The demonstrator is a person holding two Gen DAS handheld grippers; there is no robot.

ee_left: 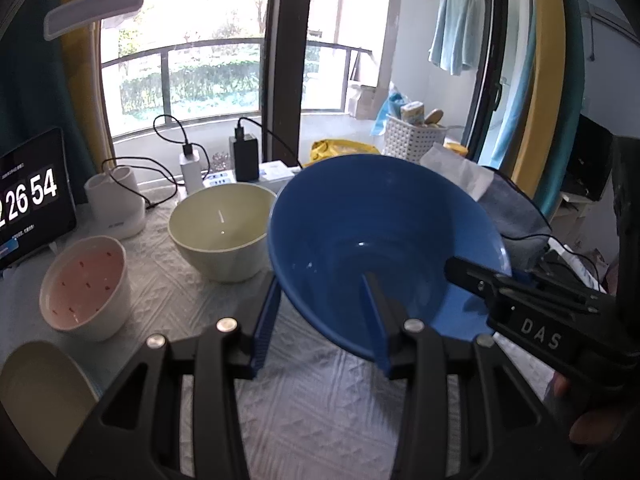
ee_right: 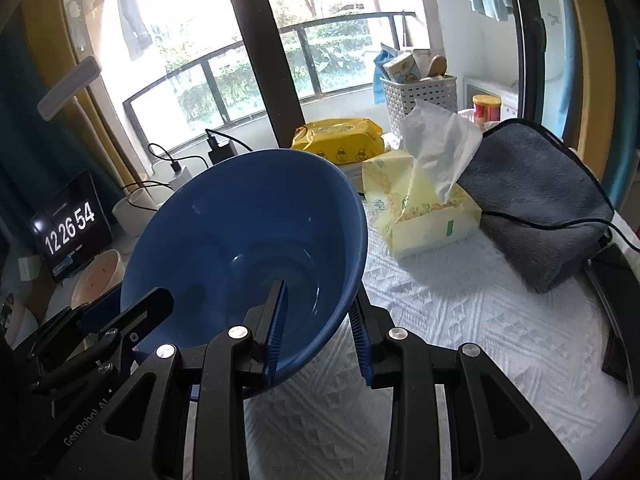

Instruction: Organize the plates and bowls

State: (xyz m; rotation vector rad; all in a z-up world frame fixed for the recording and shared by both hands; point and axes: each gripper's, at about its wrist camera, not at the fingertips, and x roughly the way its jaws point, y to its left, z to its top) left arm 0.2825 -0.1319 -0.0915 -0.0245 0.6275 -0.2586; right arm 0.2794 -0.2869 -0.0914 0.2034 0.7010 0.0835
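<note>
On the white quilted cloth [ee_left: 320, 408] that covers the table, the largest thing in play is the blue bowl [ee_left: 372, 240], held tilted above the surface with its open side toward both cameras. Both grippers pinch its rim. The left gripper [ee_left: 324, 312] has one blue-padded finger outside the wall and the other inside the bowl, clamped on the near left edge. The right gripper [ee_right: 318, 320] grips the near right edge the same way, one finger inside and one outside.

Only the left wrist view shows the other dishes in full. A cream bowl [ee_left: 222, 232] stands upright on the cloth just left of the blue bowl, apparently just touching it. A pink-lined bowl [ee_left: 86, 282] with small red marks sits further left, apart from the cream one. The edge of a cream plate [ee_left: 44, 392] shows at the bottom left corner. A white cup-like holder [ee_left: 116, 204] with a cable stands behind them.

Only the right wrist view shows the right side of the table: a grey cushion [ee_right: 536, 200], a yellow tissue box [ee_right: 424, 216] with a tissue pulled up, and a yellow wipes pack [ee_right: 340, 142] behind it. A white basket [ee_right: 420, 96] appears further back in both views.

A tablet clock [ee_right: 72, 228] reading 12 26 54 stands at the far left.
</note>
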